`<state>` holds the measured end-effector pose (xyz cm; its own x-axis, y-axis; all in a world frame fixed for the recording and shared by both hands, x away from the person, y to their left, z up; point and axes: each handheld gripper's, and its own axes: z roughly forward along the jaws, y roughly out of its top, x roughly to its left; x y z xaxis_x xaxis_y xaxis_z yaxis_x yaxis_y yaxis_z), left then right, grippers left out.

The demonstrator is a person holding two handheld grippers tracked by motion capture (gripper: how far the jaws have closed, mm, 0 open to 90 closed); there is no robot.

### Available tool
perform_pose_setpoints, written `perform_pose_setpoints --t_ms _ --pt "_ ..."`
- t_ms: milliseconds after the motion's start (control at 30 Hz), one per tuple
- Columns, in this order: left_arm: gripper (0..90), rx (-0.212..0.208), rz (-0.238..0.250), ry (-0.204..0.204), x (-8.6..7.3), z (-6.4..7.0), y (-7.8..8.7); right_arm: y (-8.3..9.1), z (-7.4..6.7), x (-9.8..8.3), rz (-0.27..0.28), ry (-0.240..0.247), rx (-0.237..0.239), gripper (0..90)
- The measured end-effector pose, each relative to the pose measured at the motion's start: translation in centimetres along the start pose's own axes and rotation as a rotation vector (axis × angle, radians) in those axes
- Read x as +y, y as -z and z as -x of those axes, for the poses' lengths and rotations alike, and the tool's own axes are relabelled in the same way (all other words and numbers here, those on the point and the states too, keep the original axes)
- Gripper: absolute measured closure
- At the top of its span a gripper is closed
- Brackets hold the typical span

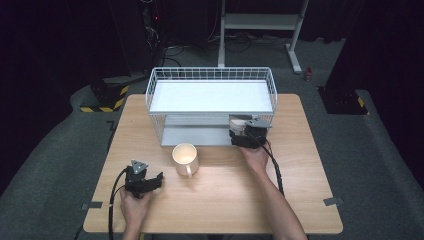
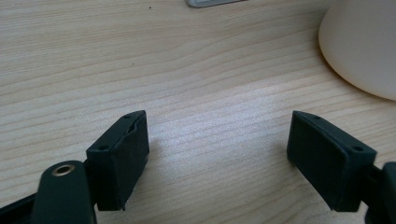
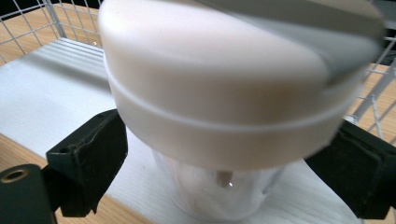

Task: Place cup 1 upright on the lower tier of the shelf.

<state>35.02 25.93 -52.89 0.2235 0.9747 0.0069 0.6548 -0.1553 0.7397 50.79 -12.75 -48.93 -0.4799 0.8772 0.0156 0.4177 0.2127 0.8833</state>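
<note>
Counting one mug, one jar, one wire rack, two claws.

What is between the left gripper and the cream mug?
Nothing: just bare wooden table lies between the open left gripper and the cream mug, as the left gripper view shows.

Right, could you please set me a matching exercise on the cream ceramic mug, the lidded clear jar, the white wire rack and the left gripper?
Things:
1. cream ceramic mug
2. clear jar with a wide white lid
3. left gripper
4. white two-tier wire rack

Places or states:
a. on the rack's lower shelf, at its right end
b. open over bare wood, beside the mug
c. at the far side of the wooden table
d. on the tabletop in front of the rack

Pairs: 1-d, 2-a, 3-b, 4-c.
</note>
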Motion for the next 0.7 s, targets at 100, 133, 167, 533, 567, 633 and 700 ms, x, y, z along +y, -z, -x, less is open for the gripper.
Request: perform_pose_setpoints --t_ms 100,133,167,533,567,633,700 --pt "21.2 0.000 0.000 0.000 0.0 0.0 0.0 0.2 -0.2 -0.1 0.001 0.010 0.005 7.2" --pt "21.2 0.000 0.000 0.000 0.0 0.0 0.0 0.2 -0.2 -0.1 0.001 0.010 0.005 7.2" --pt "21.2 0.000 0.000 0.000 0.0 0.0 0.0 0.3 -0.3 -0.2 0.006 0.008 0.003 7.1" --pt "21.2 0.000 0.000 0.000 0.0 0.0 0.0 1.4 -0.3 -0.8 -0.001 0.000 0.012 7.0" --pt "21.2 0.000 0.000 0.000 0.0 0.0 0.0 1.6 -0.3 -0.8 0.000 -0.003 0.015 7.0" --pt "21.2 0.000 0.000 0.000 0.0 0.0 0.0 1.8 -0.3 -0.8 0.008 0.004 0.019 7.0" --pt "21.2 0.000 0.000 0.000 0.0 0.0 0.0 2.0 -0.3 -0.9 0.007 0.006 0.023 7.1"
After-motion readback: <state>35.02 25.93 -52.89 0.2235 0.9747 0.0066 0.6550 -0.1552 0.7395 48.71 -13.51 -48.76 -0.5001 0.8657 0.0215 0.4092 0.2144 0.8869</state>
